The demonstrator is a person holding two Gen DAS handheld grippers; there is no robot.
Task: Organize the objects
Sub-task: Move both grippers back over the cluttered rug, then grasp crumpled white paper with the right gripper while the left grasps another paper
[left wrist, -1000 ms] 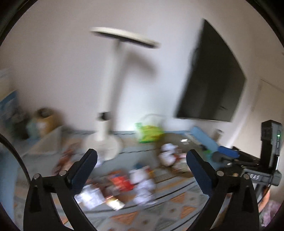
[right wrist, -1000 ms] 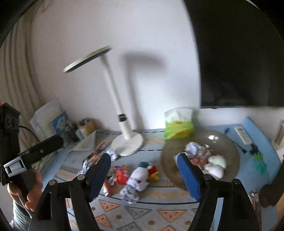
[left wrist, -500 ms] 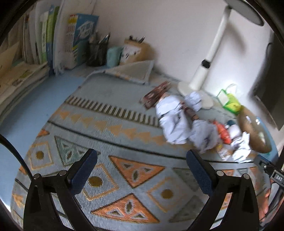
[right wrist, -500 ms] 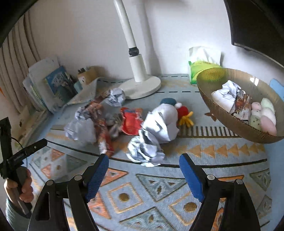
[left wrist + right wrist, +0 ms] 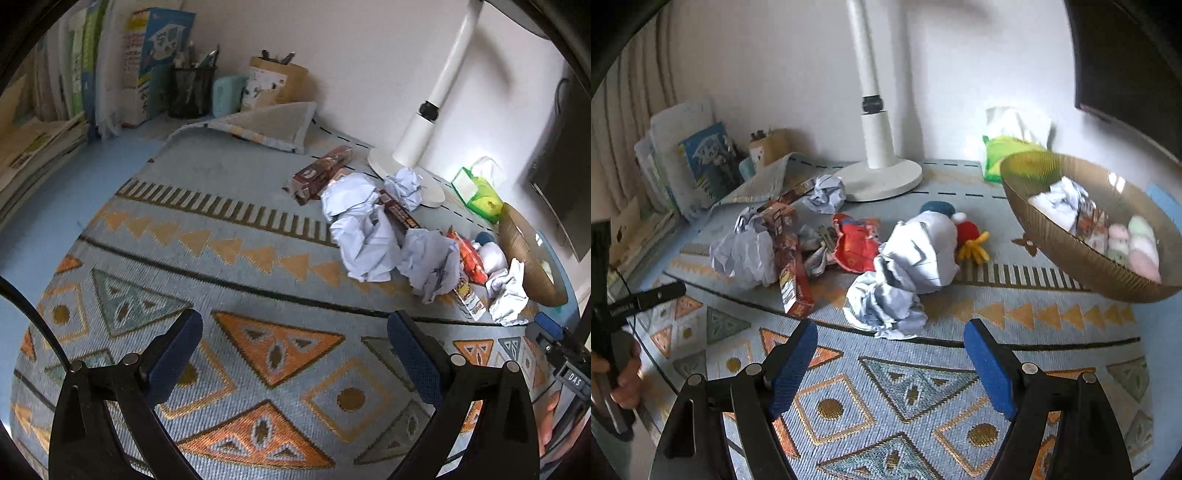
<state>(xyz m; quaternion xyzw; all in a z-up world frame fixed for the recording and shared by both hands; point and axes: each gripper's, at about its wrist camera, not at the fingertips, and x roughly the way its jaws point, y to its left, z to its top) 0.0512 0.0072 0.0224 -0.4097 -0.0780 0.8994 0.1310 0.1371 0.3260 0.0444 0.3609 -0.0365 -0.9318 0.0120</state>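
- Mat (image 5: 923,387): pale grey-blue weave with orange and teal triangles, gold dots in diamonds, and dark stripes.
- Desk (image 5: 44,206): plain light blue.
- Crumpled paper (image 5: 886,302): white with a bluish cast.
- Snack box (image 5: 790,266): red-brown, printed (the print is too blurred to read).
- Wrapper (image 5: 855,242): bright red-orange.
- Soft toy (image 5: 964,232): red, with yellow feet and a teal cap.
- Bowl (image 5: 1082,269): ribbed bronze-gold.
- Lamp (image 5: 882,173): white.
- Tissue pack (image 5: 1004,151): lime green, possibly patterned.
- Hand-held gripper (image 5: 890,358) pads (image 5: 792,369): blue on black arms.
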